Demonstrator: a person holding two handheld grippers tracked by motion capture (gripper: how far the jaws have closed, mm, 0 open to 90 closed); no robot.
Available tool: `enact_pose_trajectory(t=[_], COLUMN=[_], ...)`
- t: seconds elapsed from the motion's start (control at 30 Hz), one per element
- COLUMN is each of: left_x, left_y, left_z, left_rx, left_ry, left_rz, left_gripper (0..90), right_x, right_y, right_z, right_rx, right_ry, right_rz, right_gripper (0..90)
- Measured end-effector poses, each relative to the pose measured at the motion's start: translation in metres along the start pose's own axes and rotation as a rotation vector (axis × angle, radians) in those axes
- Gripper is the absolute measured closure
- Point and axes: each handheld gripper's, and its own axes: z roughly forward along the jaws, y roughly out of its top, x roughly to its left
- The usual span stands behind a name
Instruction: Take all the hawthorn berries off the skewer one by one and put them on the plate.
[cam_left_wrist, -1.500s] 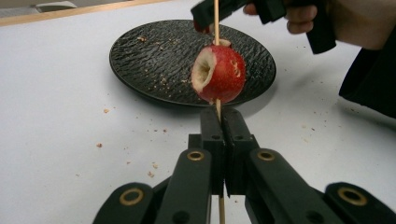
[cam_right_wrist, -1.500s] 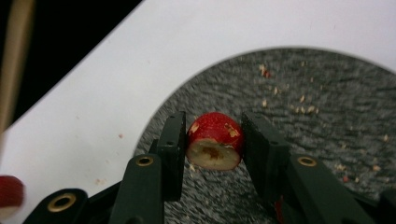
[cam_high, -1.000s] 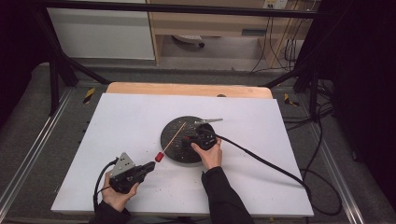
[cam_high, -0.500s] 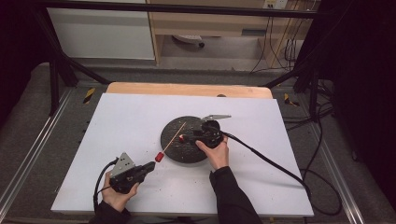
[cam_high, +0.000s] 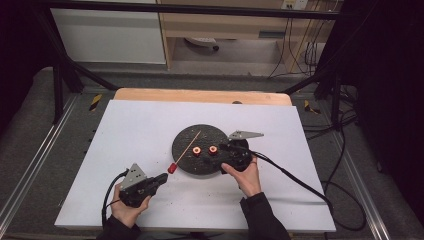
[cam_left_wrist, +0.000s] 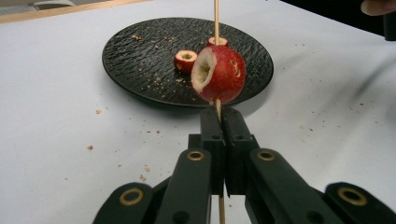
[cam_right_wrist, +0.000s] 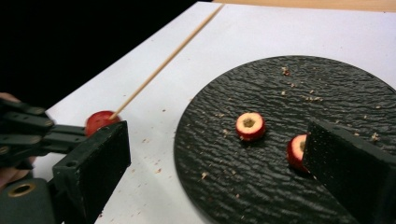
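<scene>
A round black plate (cam_high: 192, 161) lies mid-table with two cored red fruit pieces (cam_high: 197, 150) (cam_high: 213, 149) on it. My left gripper (cam_high: 162, 177) is shut on a thin wooden skewer (cam_high: 189, 146) whose far end slants over the plate. A third red fruit (cam_high: 172, 169) is threaded on the skewer just past the fingertips. In the left gripper view that fruit (cam_left_wrist: 219, 73) sits above the shut jaws (cam_left_wrist: 219, 116). My right gripper (cam_high: 224, 151) rests at the plate's right side, open. Its jaws (cam_right_wrist: 217, 140) span one fruit piece (cam_right_wrist: 250, 126), and the other piece (cam_right_wrist: 297, 151) lies against the right finger (cam_right_wrist: 345, 163).
Small crumbs dot the plate (cam_right_wrist: 280, 196) and the white tabletop (cam_high: 140, 125). A wooden strip (cam_high: 200, 95) runs along the table's far edge. Black cables (cam_high: 295, 175) trail from the right gripper across the table's right side.
My right gripper has slid rightward off the plate's middle, uncovering the two fruit pieces. The left gripper with the skewer has stayed put.
</scene>
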Motion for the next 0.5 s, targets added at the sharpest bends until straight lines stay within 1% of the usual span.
enact_pose_trajectory(t=[0.17, 0.33, 0.37, 0.5], left_x=[-0.004, -0.009, -0.011, -0.018], left_y=[0.002, 0.006, 0.007, 0.012], left_z=[0.004, 0.008, 0.010, 0.017], left_rx=[0.005, 0.004, 0.004, 0.003], left_ry=[-0.007, -0.012, -0.014, -0.027], left_rz=[0.008, 0.015, 0.017, 0.027], left_gripper=[88.2, 88.2, 88.2, 88.2], right_x=[0.008, 0.014, 0.015, 0.019], right_y=[-0.009, -0.015, -0.017, -0.019], right_z=[-0.010, -0.015, -0.015, -0.016], right_rx=[-0.015, -0.025, -0.025, -0.037], right_ry=[0.020, 0.037, 0.038, 0.059], right_rz=[-0.011, 0.002, -0.002, 0.011], right_gripper=[5.5, 5.3, 5.3, 5.8])
